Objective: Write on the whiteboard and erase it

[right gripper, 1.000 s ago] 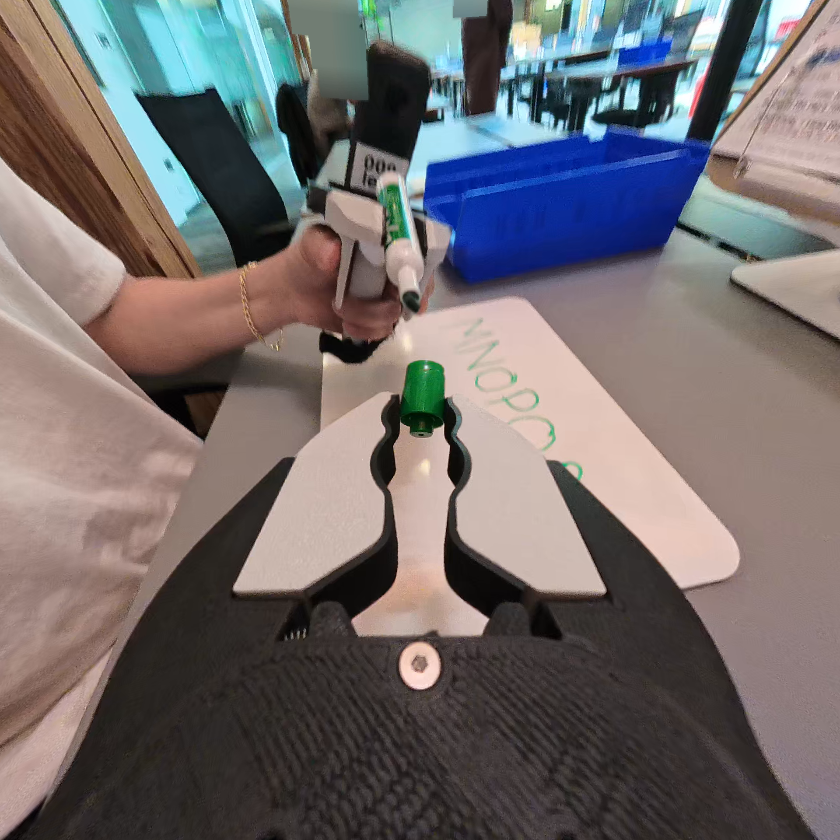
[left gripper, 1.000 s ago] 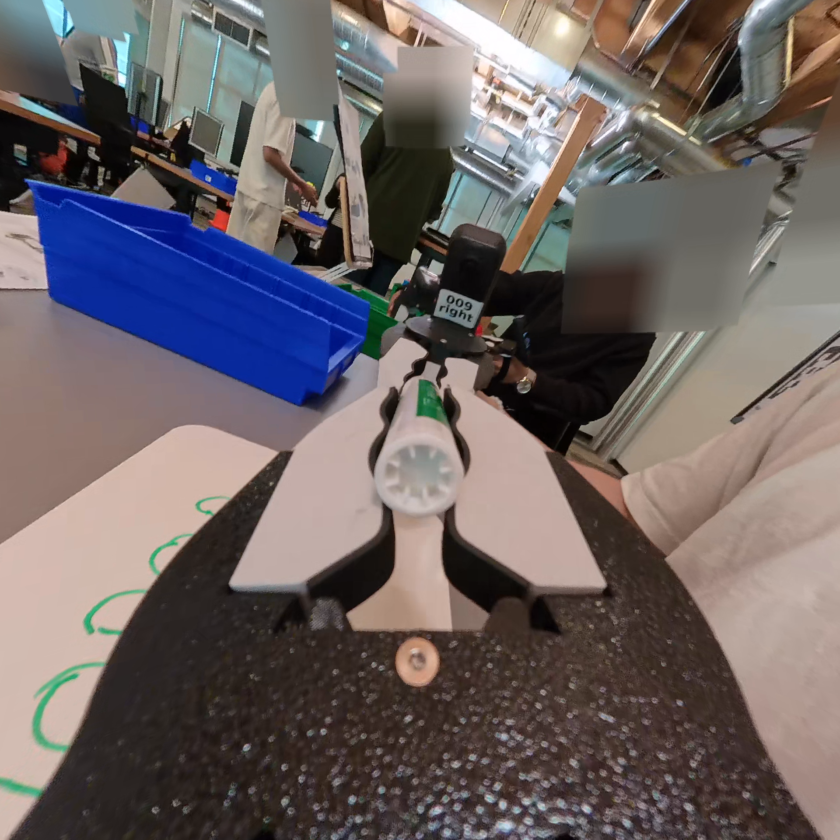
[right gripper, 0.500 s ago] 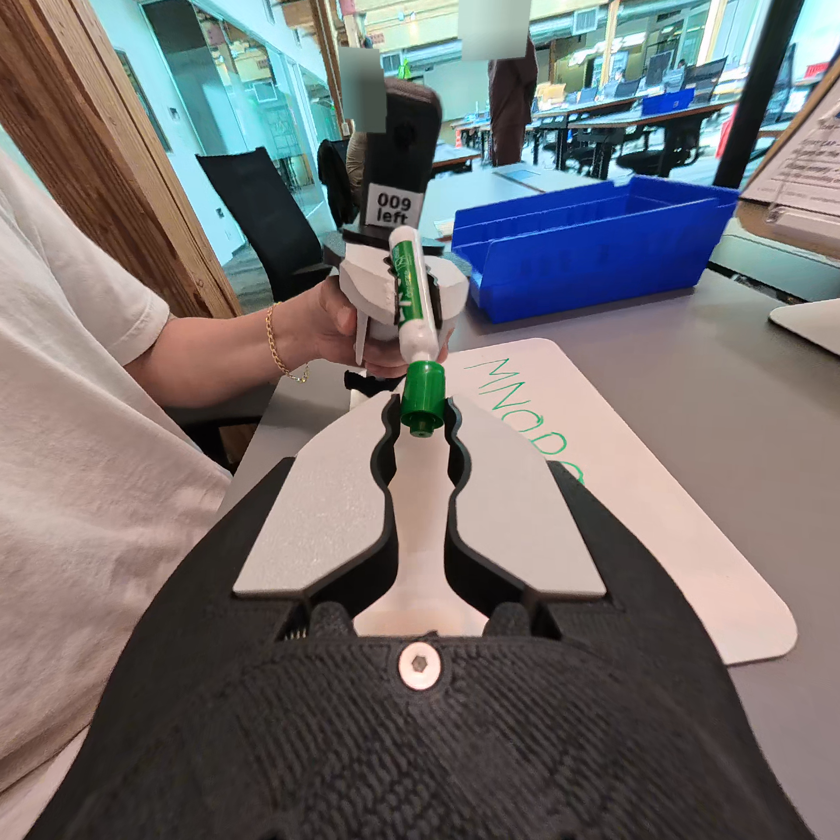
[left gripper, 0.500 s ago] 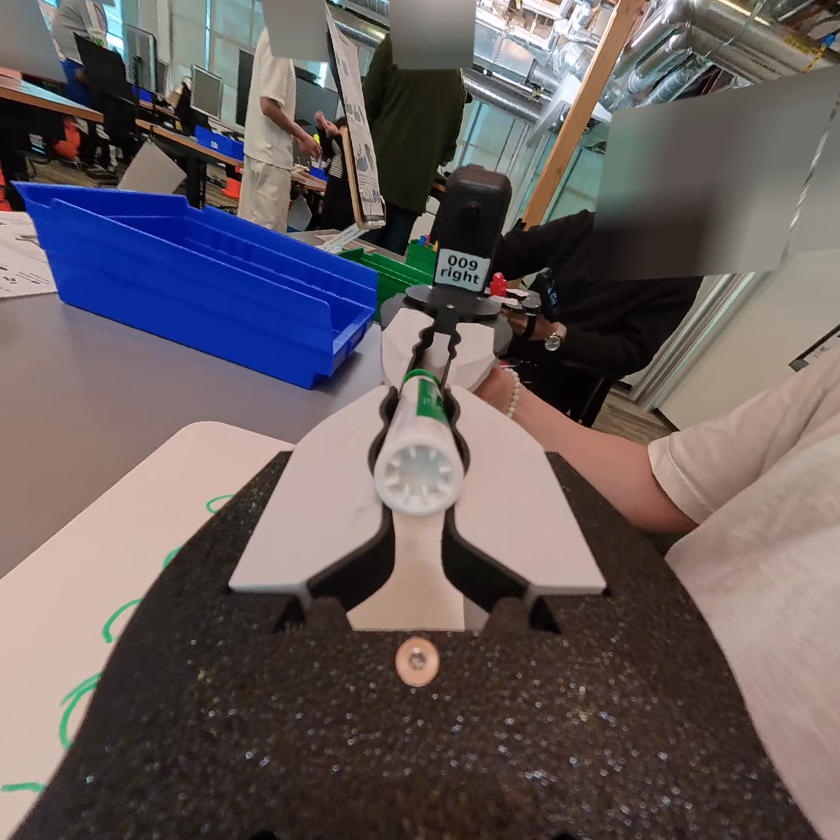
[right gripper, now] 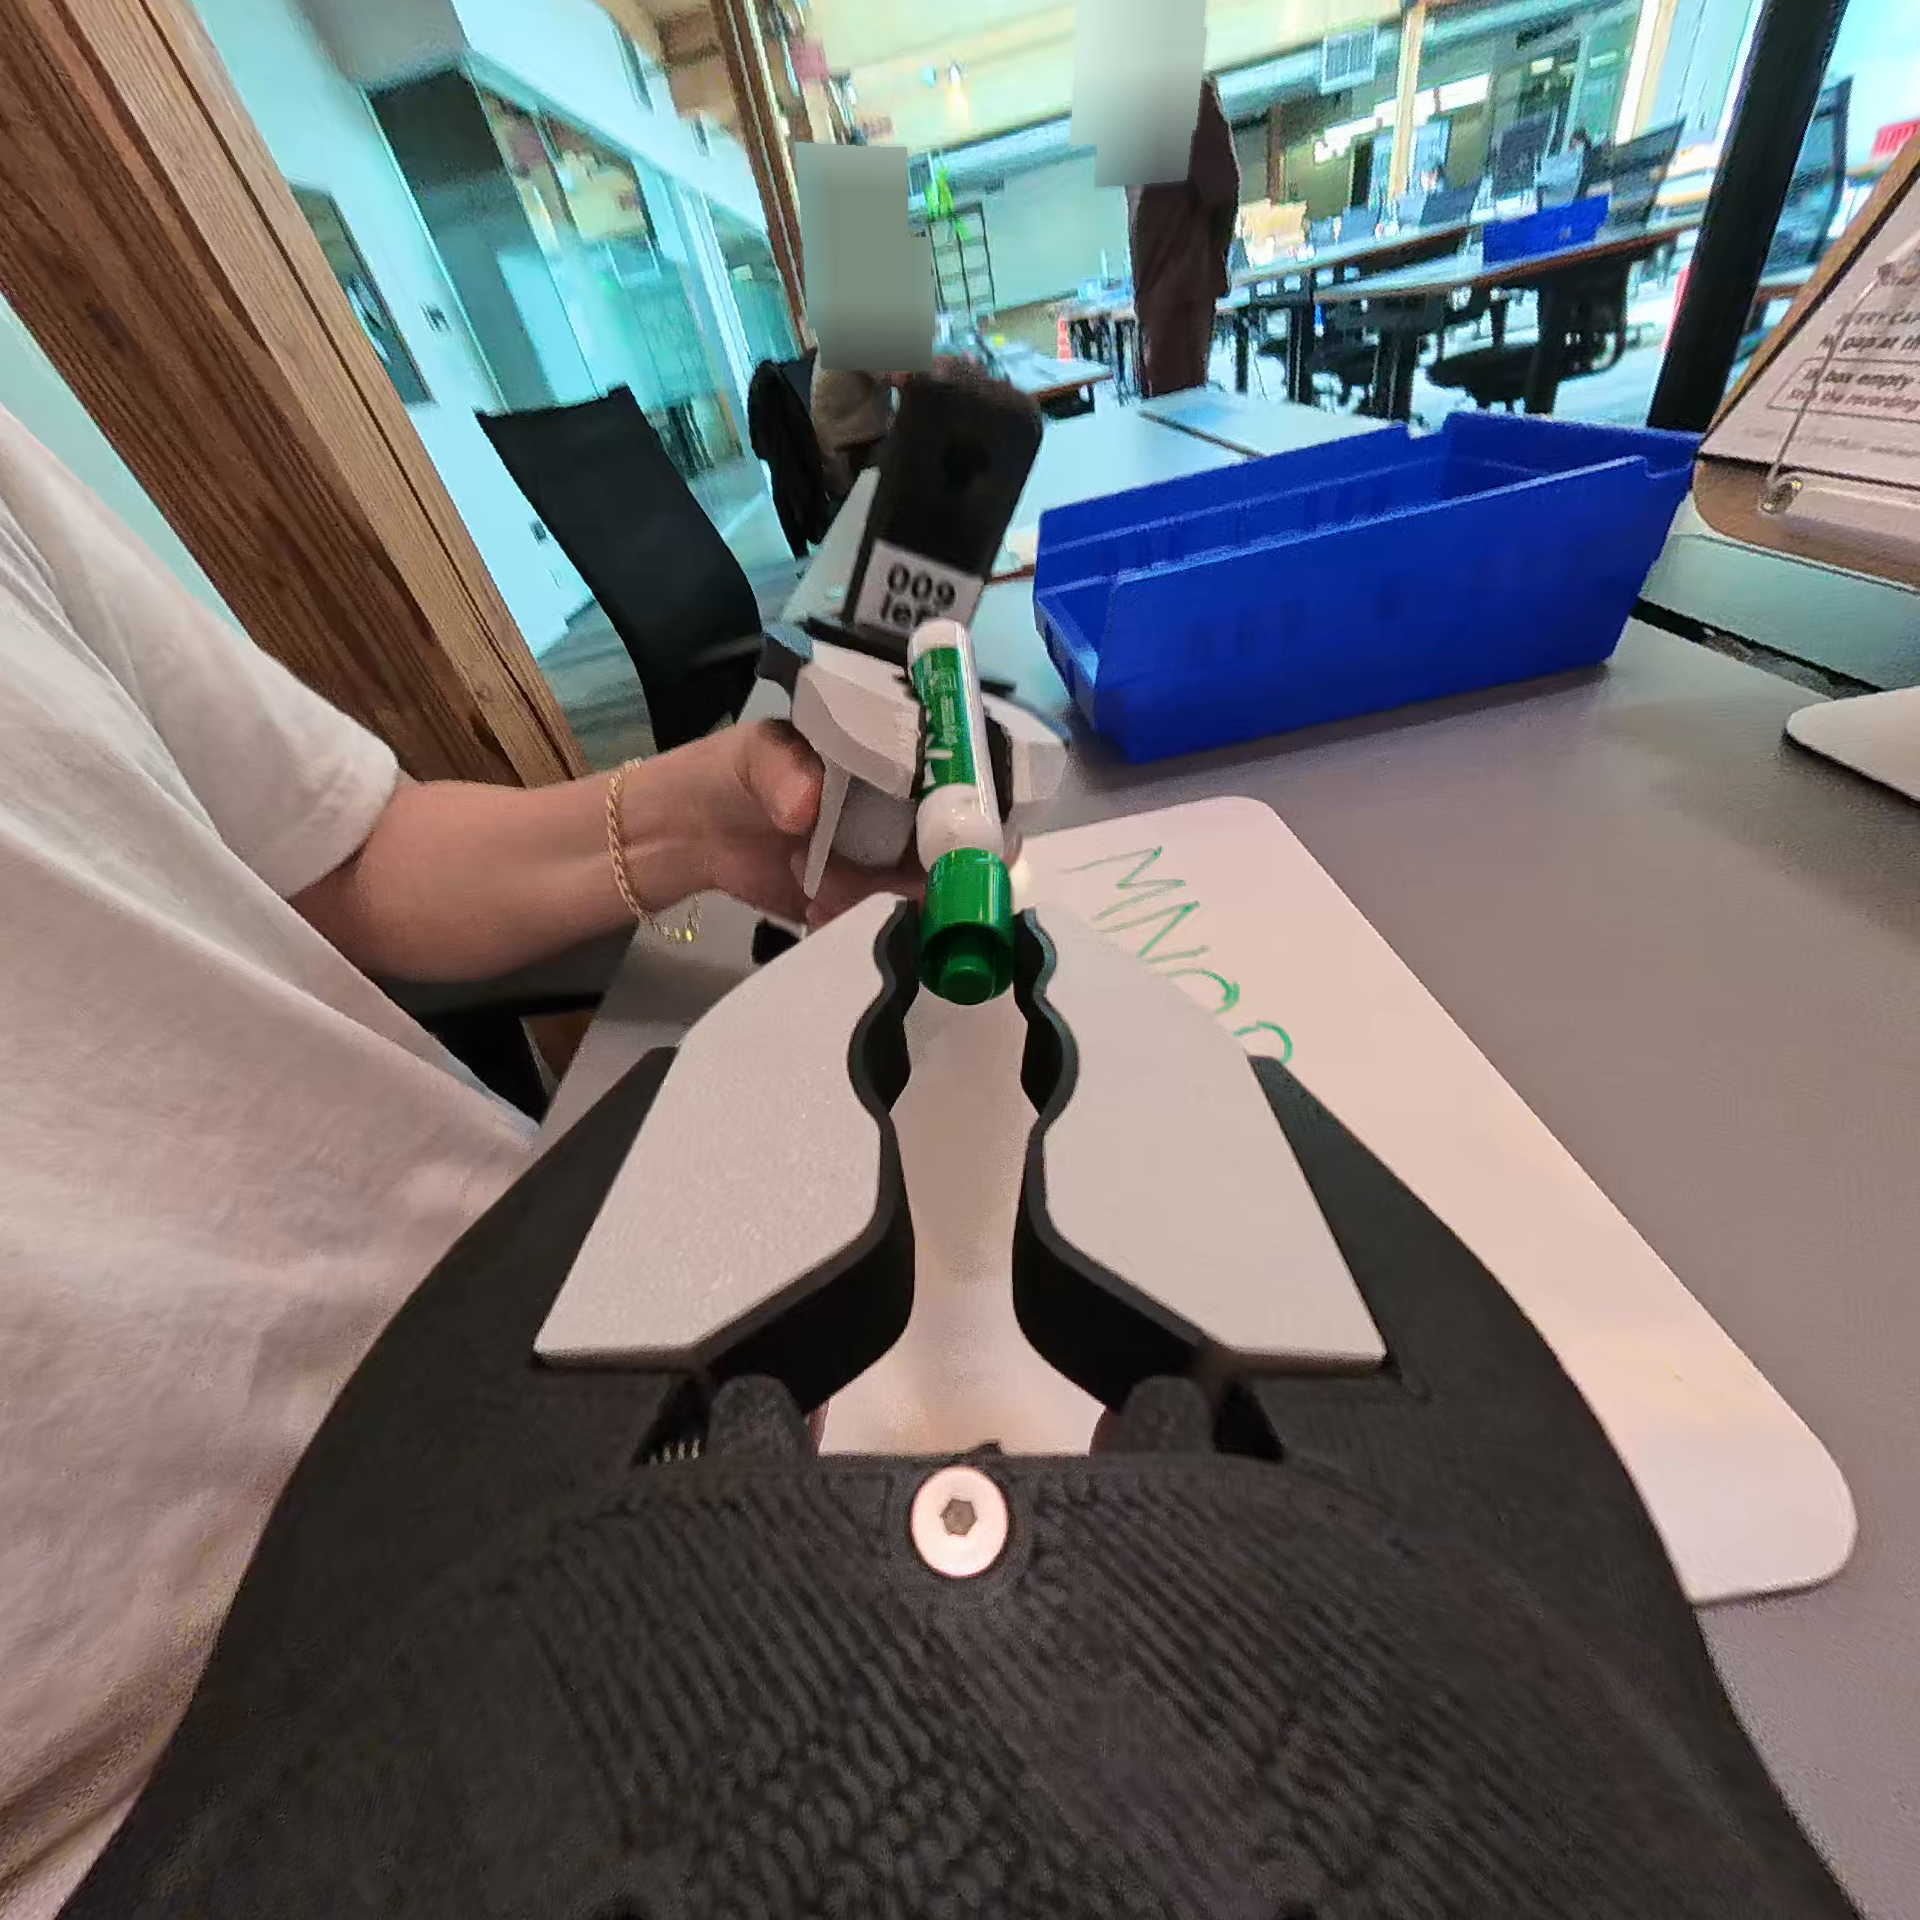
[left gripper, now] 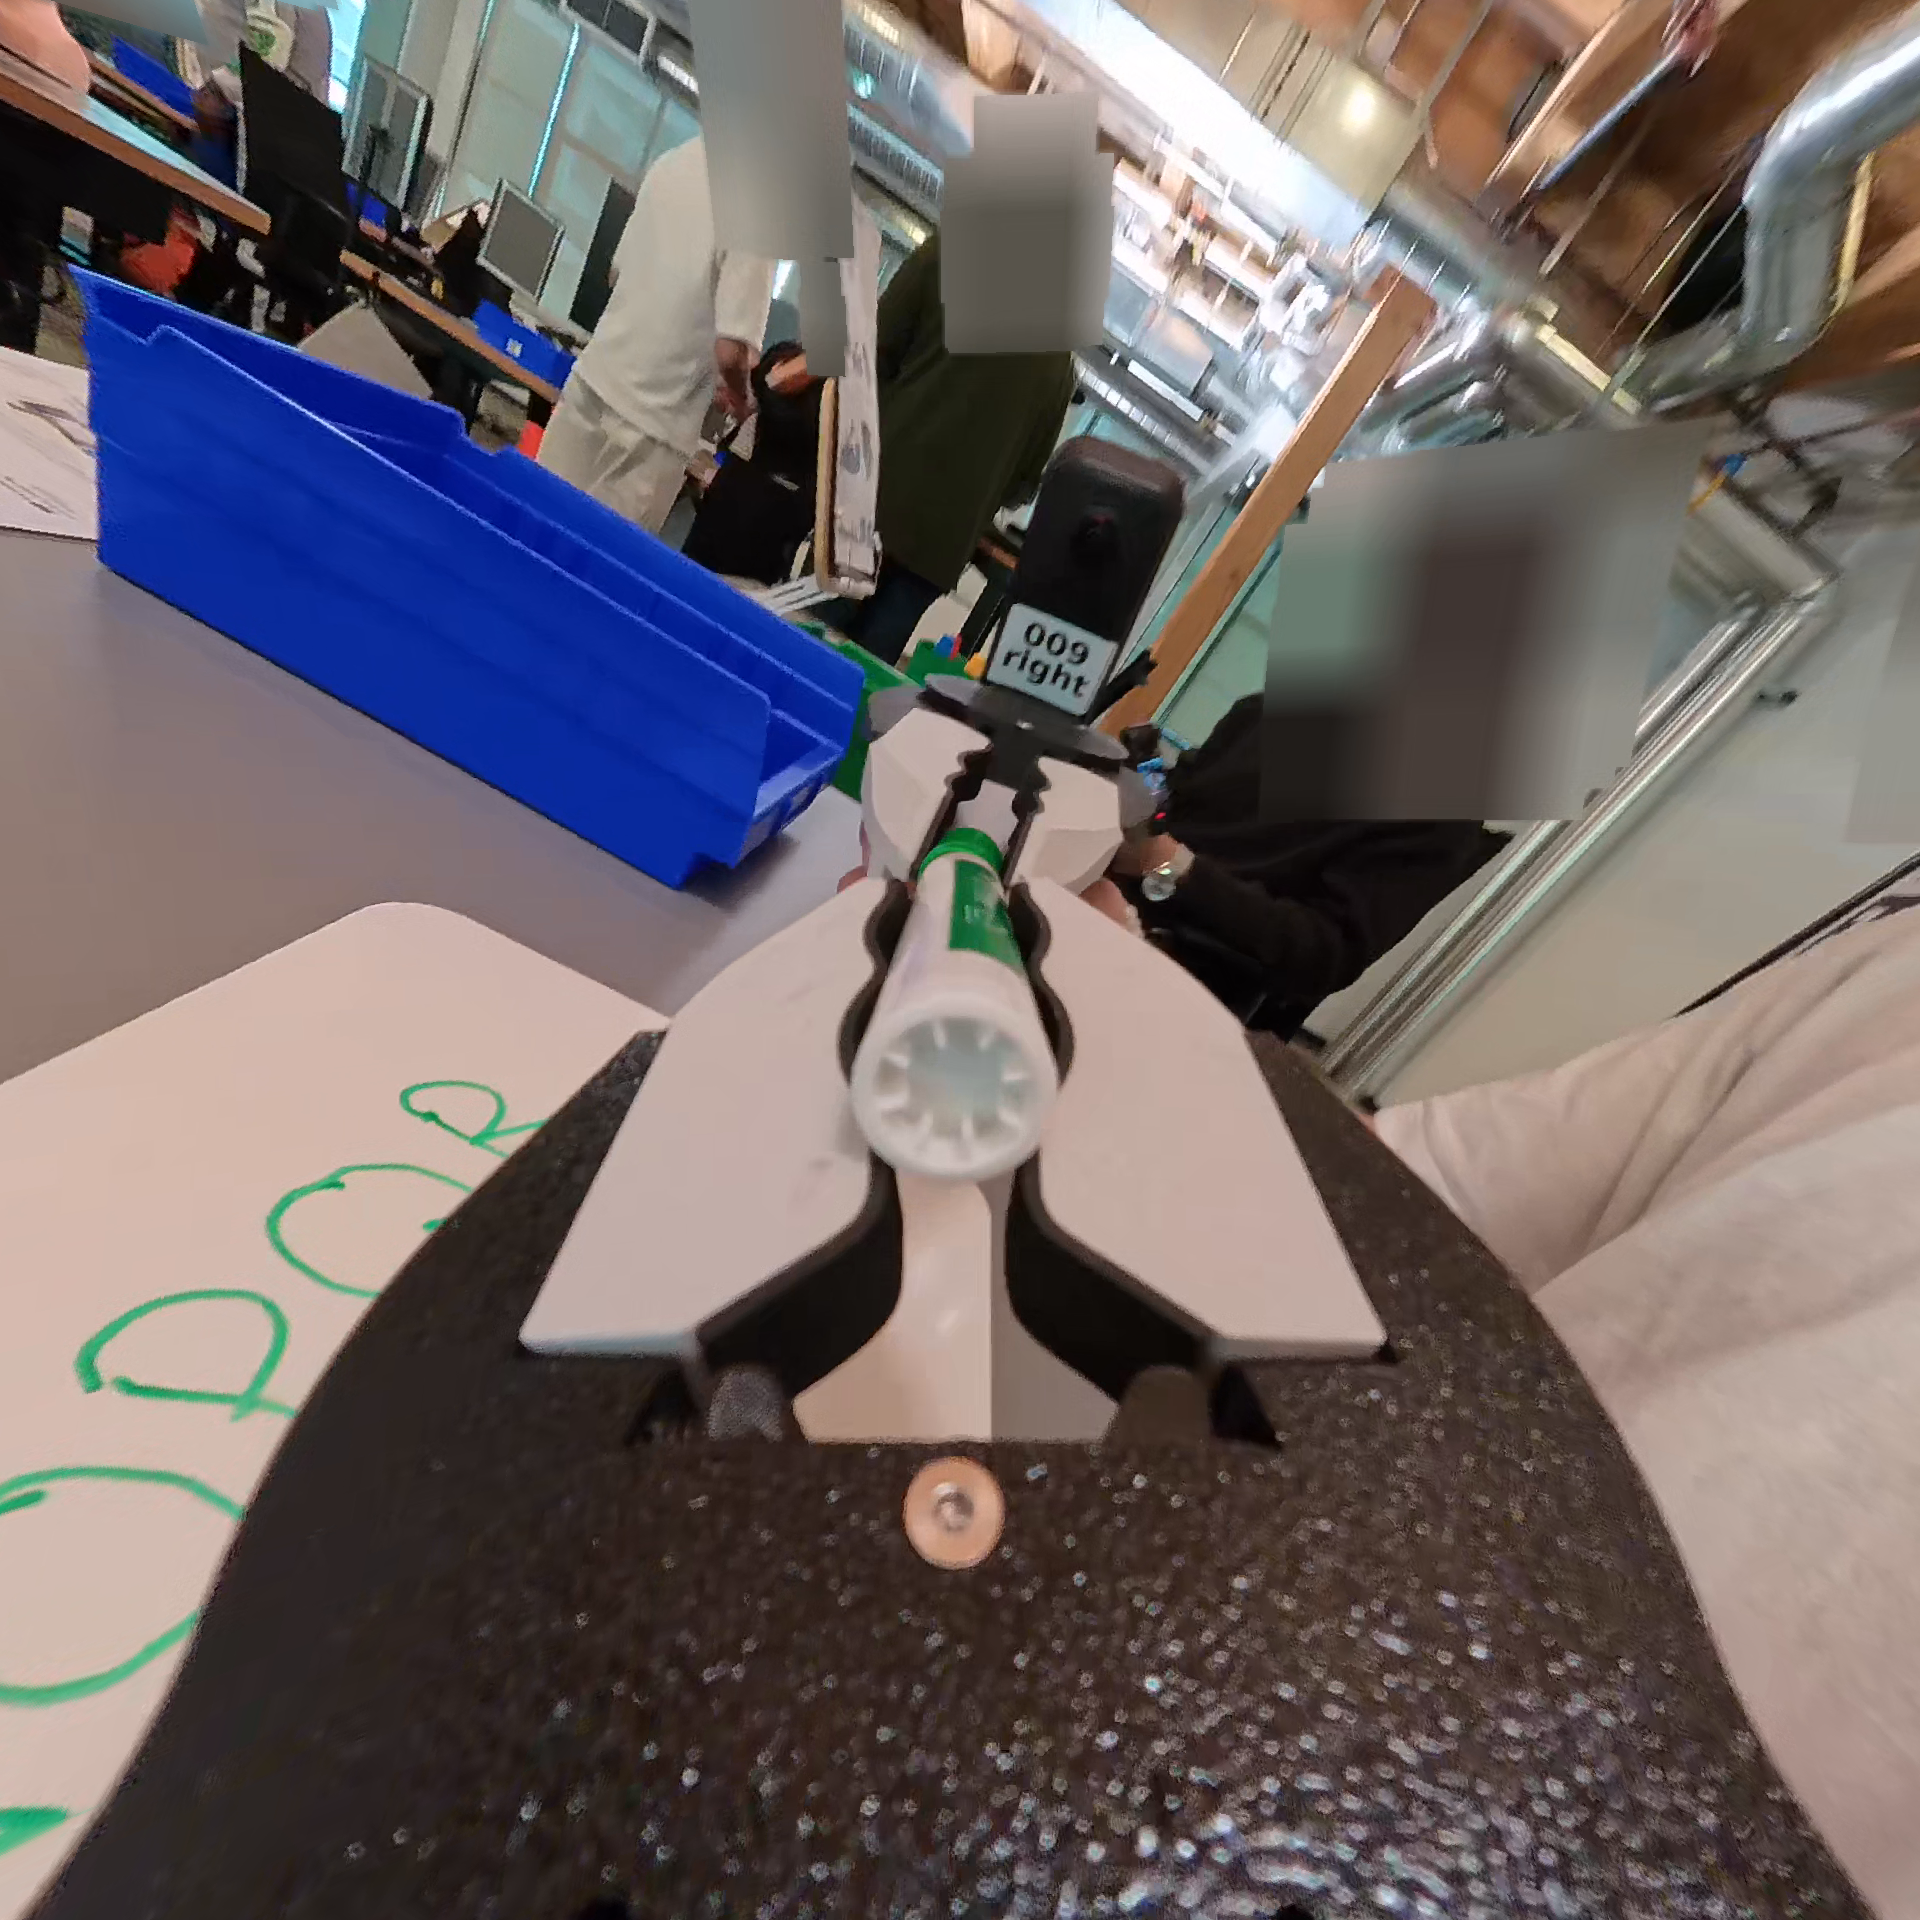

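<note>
My left gripper (left gripper: 956, 925) is shut on a white marker with a green label (left gripper: 951, 1039), its butt end facing the camera. My right gripper (right gripper: 964, 940) is shut on the marker's green cap (right gripper: 966, 935). In the right wrist view the marker (right gripper: 951, 748) runs from the left gripper (right gripper: 914, 748) down into the cap, so cap and marker are joined. The right gripper (left gripper: 987, 821) shows just beyond the marker in the left wrist view. The white whiteboard (right gripper: 1455, 1195) with green writing lies flat on the grey table under both grippers; it also shows in the left wrist view (left gripper: 208, 1195).
A blue plastic bin (right gripper: 1351, 582) stands on the table beyond the whiteboard, also in the left wrist view (left gripper: 436, 623). A clipboard stand (right gripper: 1829, 416) is at the far right. A white object's corner (right gripper: 1860, 738) lies at the right edge. People stand and sit behind the table. My left and right fingertips are right by each other.
The two grippers came together: the bare marker tip, apart from the cap a second ago, now sits inside the green cap. The left gripper tilted the marker down toward the right gripper.
</note>
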Demonstrator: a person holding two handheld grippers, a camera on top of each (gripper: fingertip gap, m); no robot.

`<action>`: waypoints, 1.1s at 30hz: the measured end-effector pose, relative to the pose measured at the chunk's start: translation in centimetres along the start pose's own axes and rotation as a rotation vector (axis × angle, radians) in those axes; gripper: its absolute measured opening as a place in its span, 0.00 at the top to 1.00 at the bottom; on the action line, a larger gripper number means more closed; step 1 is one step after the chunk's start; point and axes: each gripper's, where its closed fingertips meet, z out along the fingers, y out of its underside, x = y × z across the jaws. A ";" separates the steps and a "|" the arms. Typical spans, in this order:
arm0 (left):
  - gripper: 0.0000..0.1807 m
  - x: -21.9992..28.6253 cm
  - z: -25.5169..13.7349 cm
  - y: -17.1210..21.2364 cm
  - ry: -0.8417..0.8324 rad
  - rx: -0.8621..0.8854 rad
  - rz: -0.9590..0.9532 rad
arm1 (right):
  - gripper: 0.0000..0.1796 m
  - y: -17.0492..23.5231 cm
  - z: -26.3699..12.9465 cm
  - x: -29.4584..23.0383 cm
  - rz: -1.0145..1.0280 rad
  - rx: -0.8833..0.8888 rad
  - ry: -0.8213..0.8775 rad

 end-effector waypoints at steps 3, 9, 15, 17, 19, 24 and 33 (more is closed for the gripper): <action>0.89 0.4 -0.1 -0.4 0.040 0.062 -0.051 | 0.90 -0.6 0.1 -0.2 0.044 0.062 -0.044; 0.89 0.1 -0.2 -0.4 0.068 0.115 -0.127 | 0.90 -0.7 0.2 -0.1 0.101 0.097 -0.061; 0.89 -0.2 -0.5 0.0 -0.041 0.028 0.064 | 0.89 -0.1 0.5 0.3 0.168 0.123 -0.068; 0.89 -0.4 -0.6 0.0 -0.049 0.021 0.056 | 0.89 0.1 0.7 0.5 0.171 0.111 -0.056; 0.89 -0.4 -0.7 -0.1 -0.031 0.042 0.028 | 0.89 -0.1 0.8 0.5 0.189 0.133 -0.068; 0.89 -0.3 -0.8 -0.3 0.021 0.118 -0.062 | 0.90 -0.6 0.8 0.3 0.223 0.198 -0.098; 0.89 -0.9 -0.8 0.0 -0.068 0.037 0.064 | 0.90 0.2 1.1 1.0 0.267 0.192 -0.085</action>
